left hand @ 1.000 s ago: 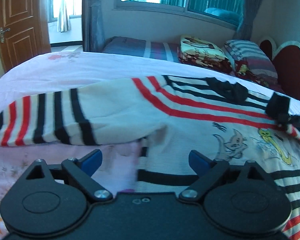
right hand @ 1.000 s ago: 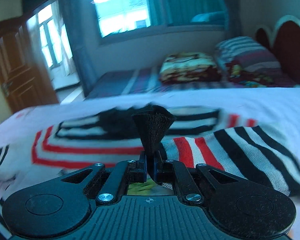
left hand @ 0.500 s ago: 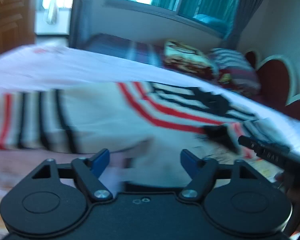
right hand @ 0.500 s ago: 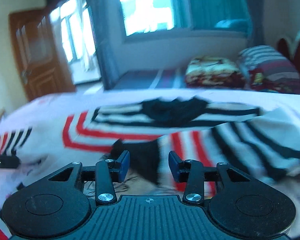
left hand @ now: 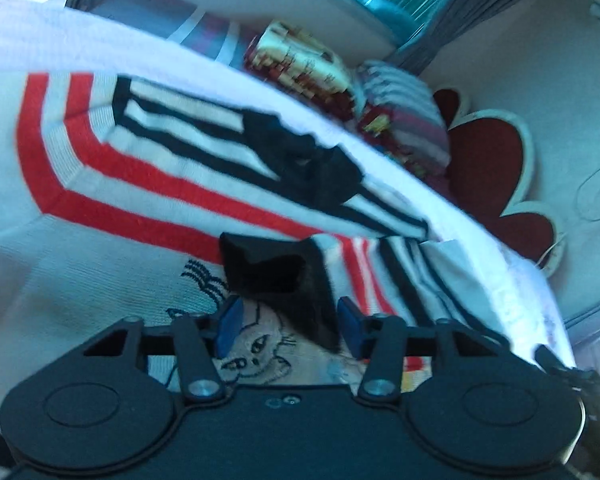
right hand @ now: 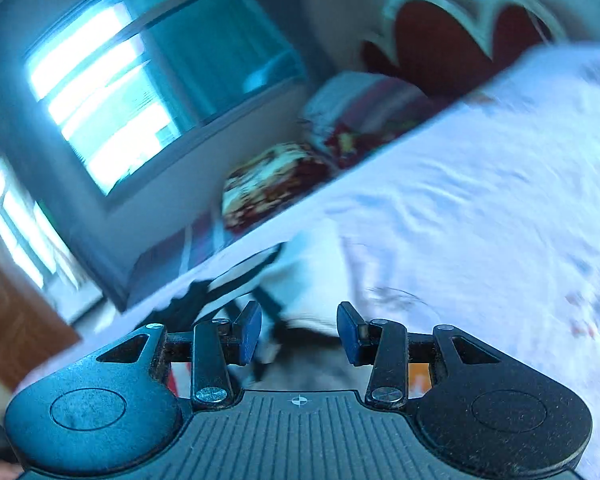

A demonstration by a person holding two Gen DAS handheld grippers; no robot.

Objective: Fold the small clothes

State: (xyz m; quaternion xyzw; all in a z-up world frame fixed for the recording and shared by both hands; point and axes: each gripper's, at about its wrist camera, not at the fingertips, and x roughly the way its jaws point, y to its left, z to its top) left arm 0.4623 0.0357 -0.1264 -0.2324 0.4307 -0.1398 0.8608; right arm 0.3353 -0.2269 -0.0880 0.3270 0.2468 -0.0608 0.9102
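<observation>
Left wrist view: the left gripper, its blue-padded fingers spread apart and closed on nothing, hangs low over a small knitted sweater. The sweater lies spread on the bed, front up, white with red and black stripes and a black collar beyond the gripper. One sleeve is folded across the body of the sweater; its black cuff rests just ahead of the gripper, reaching into the gap between the fingers but not pinched by them. An embroidered cat motif shows on the sweater's chest directly under the gripper. Beyond the sweater, at the far edge of the bed, lie a folded patterned blanket and a striped pillow, with a red scalloped headboard to the right of them. The view is tilted and motion-blurred.

Right wrist view: the right gripper, fingers likewise parted and empty, is held above the sweater's edge; only a blurred patch of black-and-white striped knit shows ahead of it to the left. To the right of the gripper spreads the pale bed sheet. Beyond the sheet appear the same blanket, the headboard and a bright window.
</observation>
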